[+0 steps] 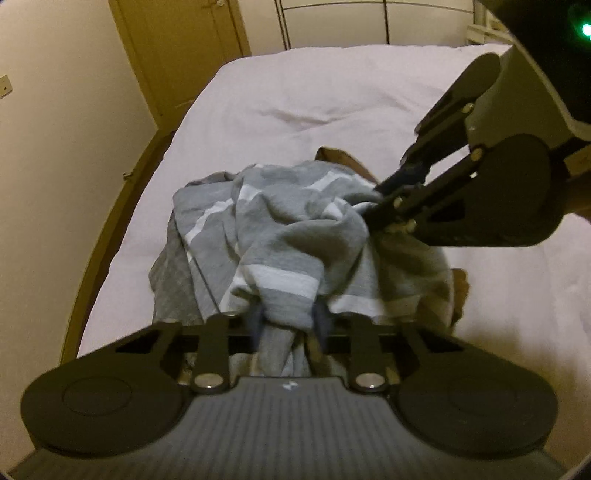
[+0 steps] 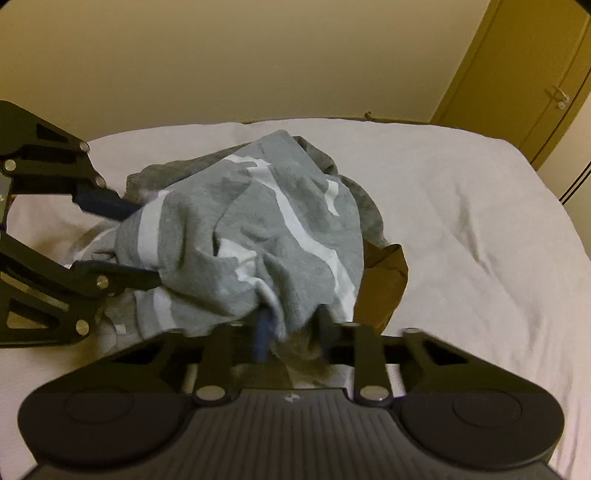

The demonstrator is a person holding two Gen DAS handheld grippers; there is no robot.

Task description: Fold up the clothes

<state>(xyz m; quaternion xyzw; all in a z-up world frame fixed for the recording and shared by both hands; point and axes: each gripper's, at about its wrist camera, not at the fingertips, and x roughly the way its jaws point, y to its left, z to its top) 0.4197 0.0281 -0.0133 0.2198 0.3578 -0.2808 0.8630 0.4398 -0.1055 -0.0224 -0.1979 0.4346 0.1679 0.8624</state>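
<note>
A crumpled grey garment with white stripes (image 1: 295, 229) (image 2: 258, 229) is bunched up over the bed. My left gripper (image 1: 288, 321) is shut on a thick fold at its near edge. In the right wrist view the left gripper (image 2: 146, 243) comes in from the left, with cloth bunched between its fingers. My right gripper (image 2: 293, 328) is shut on another fold; the left wrist view shows the right gripper (image 1: 376, 199) pinching the garment's right side from the upper right. A darker grey garment (image 1: 173, 280) and a brown garment (image 2: 384, 280) lie underneath.
A pale sheet covers the bed (image 1: 314, 96) (image 2: 461, 221), with open sheet beyond and beside the pile. A wooden bed frame edge (image 1: 110, 221) runs along the left. A door (image 1: 177, 48) and wall stand behind, and a metal rail (image 1: 332, 22) is at the far end.
</note>
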